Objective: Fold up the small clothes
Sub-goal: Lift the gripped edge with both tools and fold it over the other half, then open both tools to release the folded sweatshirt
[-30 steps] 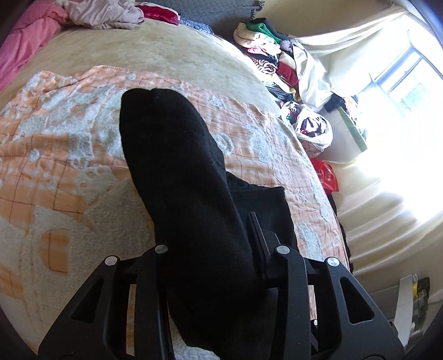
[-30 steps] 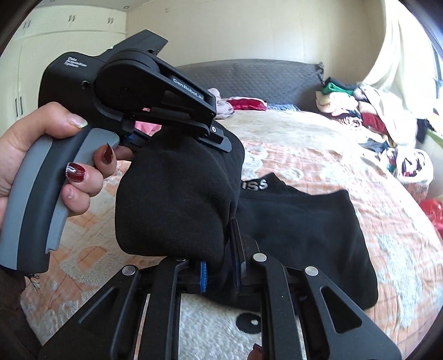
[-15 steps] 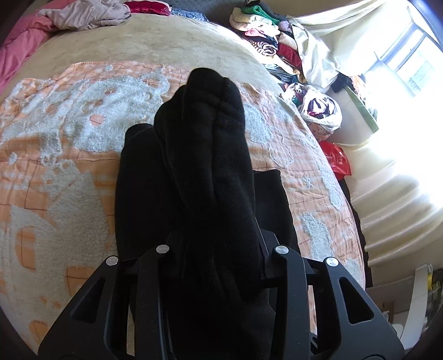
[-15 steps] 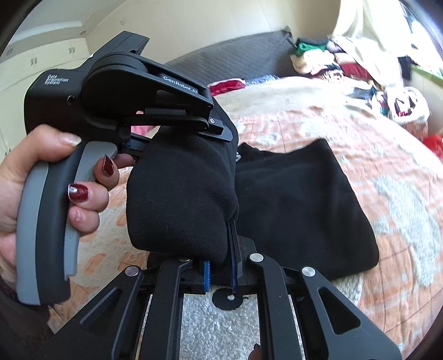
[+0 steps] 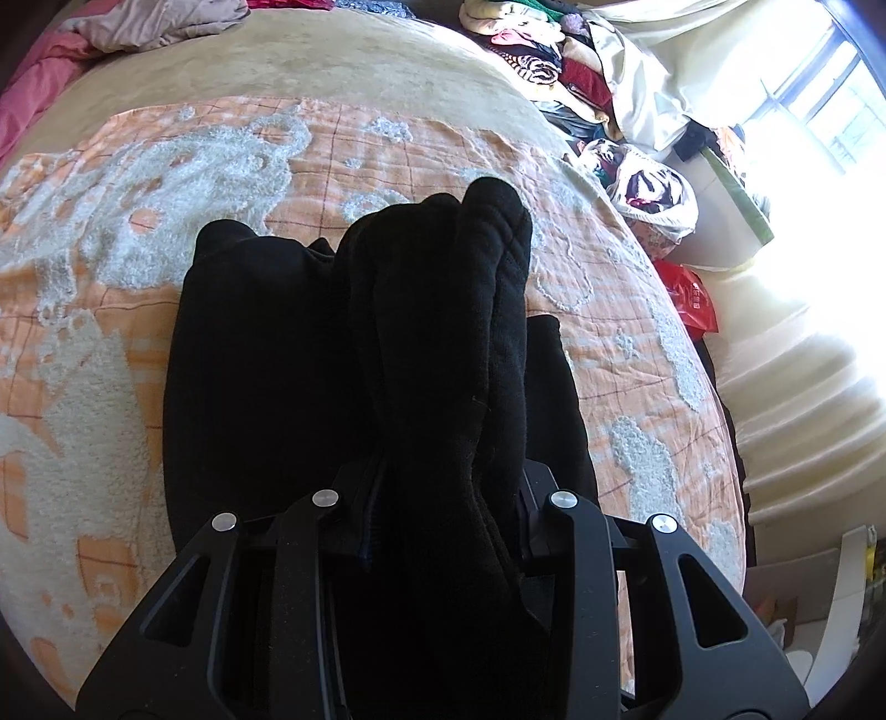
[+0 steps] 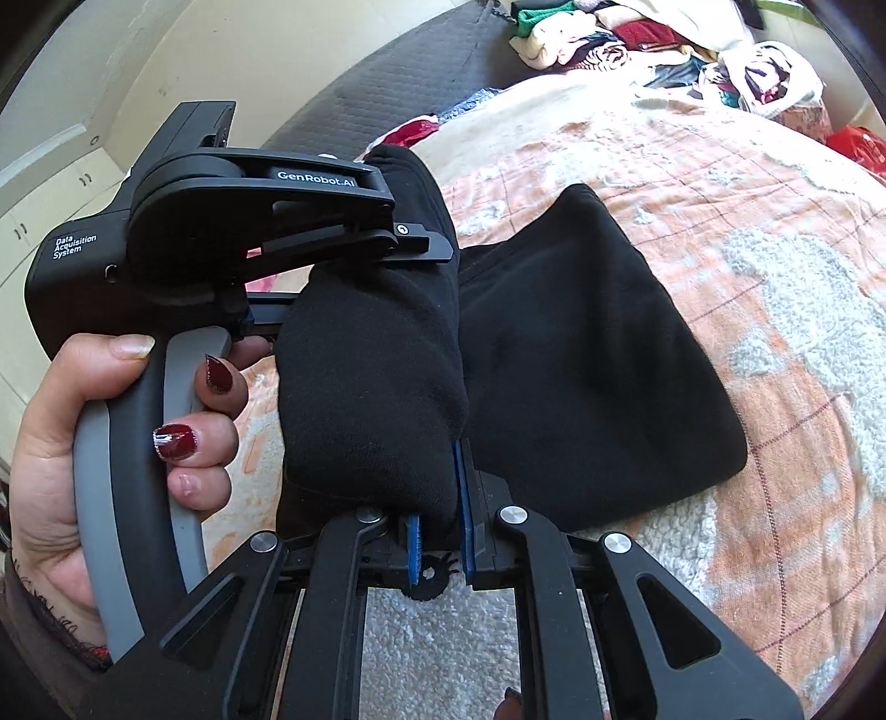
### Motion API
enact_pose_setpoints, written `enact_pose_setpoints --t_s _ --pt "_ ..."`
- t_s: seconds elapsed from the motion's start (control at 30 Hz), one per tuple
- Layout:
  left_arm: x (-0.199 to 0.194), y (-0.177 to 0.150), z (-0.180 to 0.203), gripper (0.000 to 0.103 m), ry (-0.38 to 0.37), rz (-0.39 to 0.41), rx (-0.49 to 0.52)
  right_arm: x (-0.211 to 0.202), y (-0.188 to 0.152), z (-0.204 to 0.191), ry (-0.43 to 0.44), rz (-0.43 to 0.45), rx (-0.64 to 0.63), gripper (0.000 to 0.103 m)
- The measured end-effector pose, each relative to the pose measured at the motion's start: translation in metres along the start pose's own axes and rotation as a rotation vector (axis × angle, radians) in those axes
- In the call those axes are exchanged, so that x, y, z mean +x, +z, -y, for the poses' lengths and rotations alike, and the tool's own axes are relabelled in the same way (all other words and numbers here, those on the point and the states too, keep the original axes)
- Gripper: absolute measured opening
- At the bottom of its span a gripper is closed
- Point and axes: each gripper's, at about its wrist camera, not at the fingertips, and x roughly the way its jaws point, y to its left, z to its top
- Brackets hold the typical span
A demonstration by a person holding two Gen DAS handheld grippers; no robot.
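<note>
A small black garment (image 6: 587,365) lies partly on the orange and white blanket (image 6: 775,232). One end of it is lifted and bunched into a thick fold (image 5: 443,343). My left gripper (image 5: 443,498) is shut on this fold; it shows in the right wrist view (image 6: 426,243) above the cloth, held by a hand with red nails. My right gripper (image 6: 440,545) is shut on the lower edge of the same fold (image 6: 371,399), its blue pads (image 6: 462,515) pressing the cloth. The rest of the garment (image 5: 260,360) lies flat below.
The bed (image 5: 310,66) has a beige cover beyond the blanket. A pile of clothes (image 5: 542,50) and a bag of clothes (image 5: 642,188) sit at the right edge. Pink bedding (image 5: 33,83) lies far left. A bright window (image 5: 819,99) is at the right.
Both grippers have carried the lifted fold to the right, over the flat part of the garment. More of the flat cloth now shows to the left of the fold.
</note>
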Motion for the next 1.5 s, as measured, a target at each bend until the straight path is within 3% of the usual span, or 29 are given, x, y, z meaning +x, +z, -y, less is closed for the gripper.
enact_pose_setpoints --t_s 0.17,0.33,0.47,0.53,0.67,0.73,0.83,0.93,1.17,1.2,1.33,1.5 --pt "0.008 0.002 0.005 0.029 -0.001 -0.011 -0.008 -0.005 0.001 0.011 0.015 -0.004 0.057 0.009" --pt "0.006 0.000 0.014 0.043 -0.125 -0.012 0.006 -0.013 -0.002 0.021 0.015 -0.019 0.131 0.009" --pt "-0.011 -0.001 0.011 0.043 -0.134 0.041 0.019 -0.019 -0.004 0.034 0.045 -0.035 0.214 0.010" --pt "-0.022 -0.002 0.001 0.043 -0.113 0.076 0.021 -0.021 -0.005 0.039 0.075 -0.043 0.244 0.021" --pt "-0.042 -0.015 -0.022 0.043 0.013 0.146 0.073 -0.028 0.004 0.043 0.116 -0.031 0.233 0.035" --pt "-0.043 -0.024 -0.034 0.043 0.082 0.156 0.099 -0.032 0.013 0.045 0.117 -0.018 0.218 0.053" --pt "-0.038 -0.036 -0.050 0.043 0.092 0.134 0.097 -0.034 0.028 0.049 0.138 -0.017 0.216 0.055" --pt "-0.037 -0.044 -0.056 0.045 0.101 0.144 0.110 -0.014 0.048 0.054 0.206 -0.112 0.202 0.063" --pt "-0.037 -0.053 -0.052 0.047 0.117 0.157 0.153 0.015 0.073 0.051 0.206 -0.207 0.113 0.063" --pt "-0.036 -0.053 -0.051 0.047 0.120 0.158 0.159 0.018 0.075 0.050 0.199 -0.209 0.097 0.060" --pt "-0.036 -0.053 -0.048 0.048 0.128 0.161 0.172 0.026 0.079 0.043 0.155 -0.210 0.036 0.032" --pt "-0.036 -0.054 -0.049 0.050 0.123 0.158 0.170 0.029 0.084 0.027 0.093 -0.158 -0.097 0.018"
